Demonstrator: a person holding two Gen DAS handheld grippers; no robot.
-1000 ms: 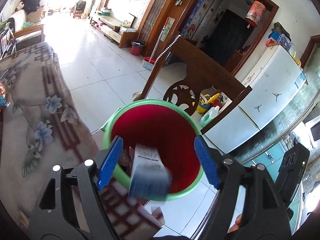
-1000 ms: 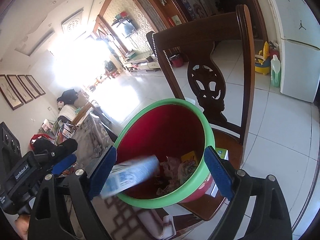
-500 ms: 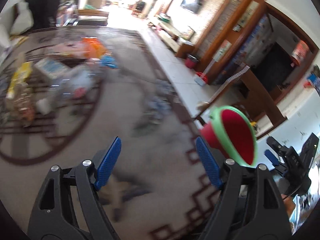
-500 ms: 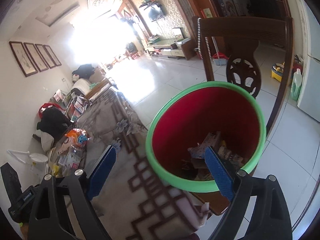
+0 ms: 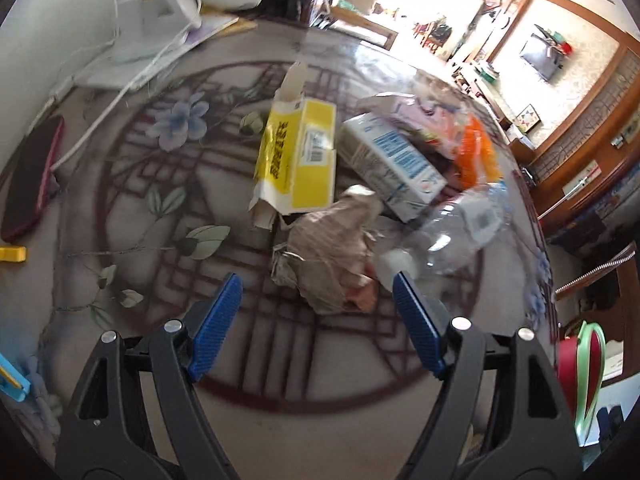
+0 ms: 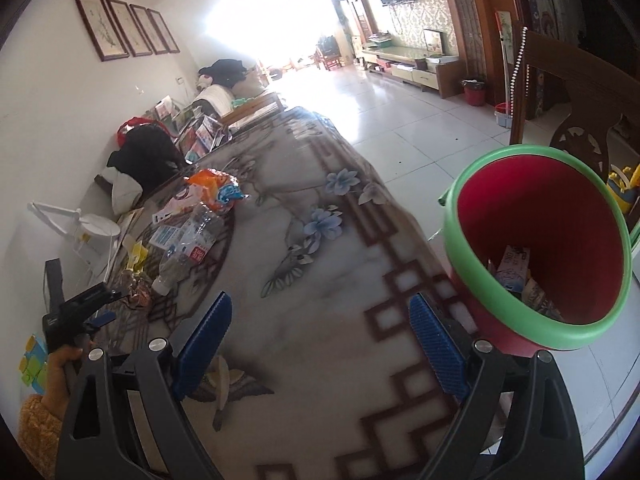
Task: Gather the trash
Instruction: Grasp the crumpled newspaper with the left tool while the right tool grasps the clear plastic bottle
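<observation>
Several pieces of trash lie heaped on the patterned tablecloth (image 5: 132, 208) just ahead of the left gripper (image 5: 316, 320): a crumpled brown paper wad (image 5: 328, 248) nearest, a torn yellow carton (image 5: 298, 160) behind it, a white-and-blue carton (image 5: 390, 164), a clear plastic bottle (image 5: 452, 236) lying on its side, and an orange wrapper (image 5: 474, 152). Both grippers are empty. The left one's jaws stand well apart with nothing between them, aimed down at the paper wad; the right gripper (image 6: 320, 344) is spread wide over bare cloth, holding nothing.

The red bin with the green rim (image 6: 540, 248) sits at the table's edge, well apart from the heap, with some scraps already inside.

The main risk is a muddled grab. The wad touches the bottle's cap end and the yellow carton, so closing on it could pinch a neighbour too, or nudge the bottle into rolling toward the table edge. Crumpled paper also compresses, so a loose pinch may let it slip on the way to the bin. Something reddish lies under the wad, possibly another wrapper; blur makes that unclear. A phone (image 5: 30, 184) and cable (image 5: 104, 116) nearby should not be snagged.
</observation>
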